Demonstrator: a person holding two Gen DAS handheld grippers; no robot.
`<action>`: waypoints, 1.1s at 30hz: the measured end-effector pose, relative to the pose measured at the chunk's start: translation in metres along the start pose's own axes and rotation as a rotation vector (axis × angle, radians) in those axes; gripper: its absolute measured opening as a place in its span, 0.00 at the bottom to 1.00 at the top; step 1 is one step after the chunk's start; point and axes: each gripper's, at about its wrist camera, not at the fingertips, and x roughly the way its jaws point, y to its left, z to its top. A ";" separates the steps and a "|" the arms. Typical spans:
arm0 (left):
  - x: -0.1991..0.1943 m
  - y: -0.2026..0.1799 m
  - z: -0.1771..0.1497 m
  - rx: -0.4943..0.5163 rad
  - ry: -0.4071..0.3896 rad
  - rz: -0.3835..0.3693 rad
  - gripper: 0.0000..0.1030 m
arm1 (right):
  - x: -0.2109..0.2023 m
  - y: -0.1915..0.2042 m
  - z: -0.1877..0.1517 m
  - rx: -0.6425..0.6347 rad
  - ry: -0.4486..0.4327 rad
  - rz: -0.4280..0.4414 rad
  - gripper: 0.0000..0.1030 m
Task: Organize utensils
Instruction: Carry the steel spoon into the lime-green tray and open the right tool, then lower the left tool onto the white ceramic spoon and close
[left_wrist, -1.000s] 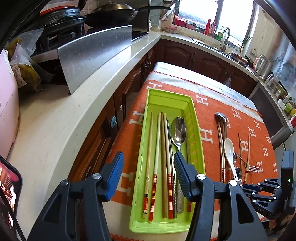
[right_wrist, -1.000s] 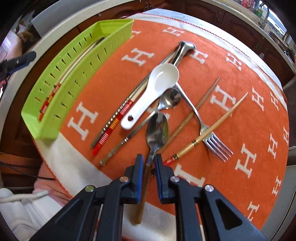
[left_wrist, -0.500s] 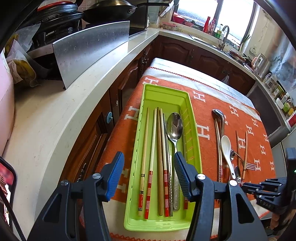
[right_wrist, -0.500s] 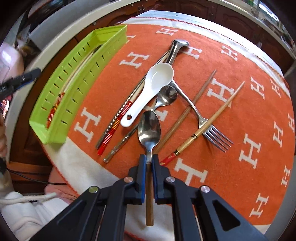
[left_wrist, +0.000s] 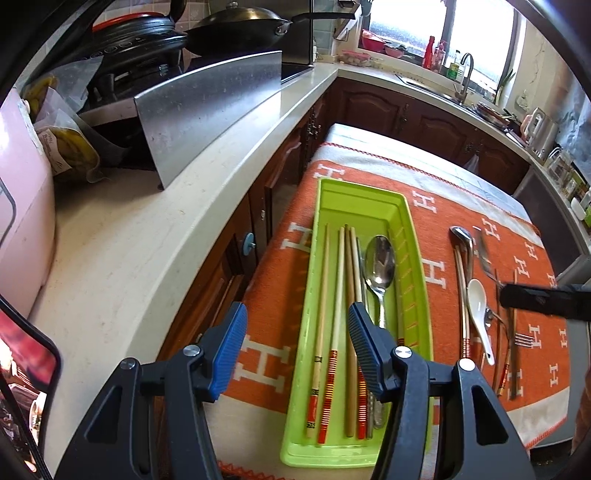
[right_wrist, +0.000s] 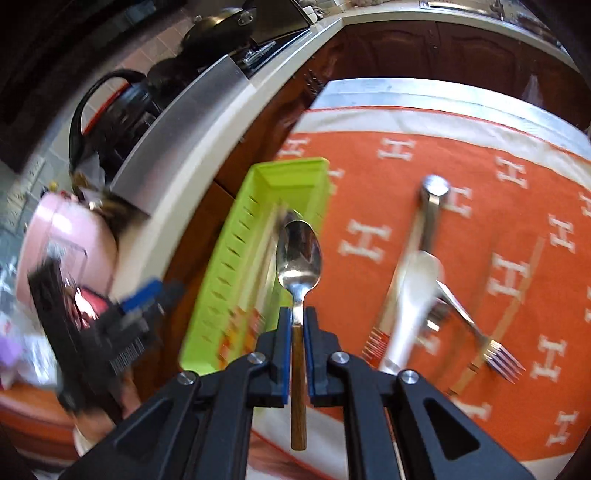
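A lime-green utensil tray lies on the orange cloth and holds several chopsticks and a steel spoon. My left gripper is open and empty above the tray's near end. My right gripper is shut on a wooden-handled spoon, held in the air with its bowl over the tray. A white ceramic spoon, a fork, a steel ladle-like utensil and loose chopsticks lie on the cloth to the right.
The orange H-pattern cloth covers a small table. A beige counter with a steel splash panel, pans and a pink appliance runs along the left. Dark wooden cabinets stand behind the table.
My right gripper has lifted the wooden-handled spoon off the cloth and swung it left toward the green tray. My left gripper stays open over the tray's near end.
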 end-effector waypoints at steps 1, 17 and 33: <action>0.001 0.000 0.000 0.002 -0.001 0.009 0.55 | 0.012 0.003 0.006 0.012 0.007 -0.004 0.06; 0.008 -0.003 -0.007 -0.007 0.040 0.011 0.56 | 0.077 0.015 0.010 0.052 0.099 -0.063 0.08; 0.003 -0.070 -0.006 0.085 0.068 -0.095 0.58 | -0.037 -0.049 -0.015 -0.052 -0.171 -0.234 0.08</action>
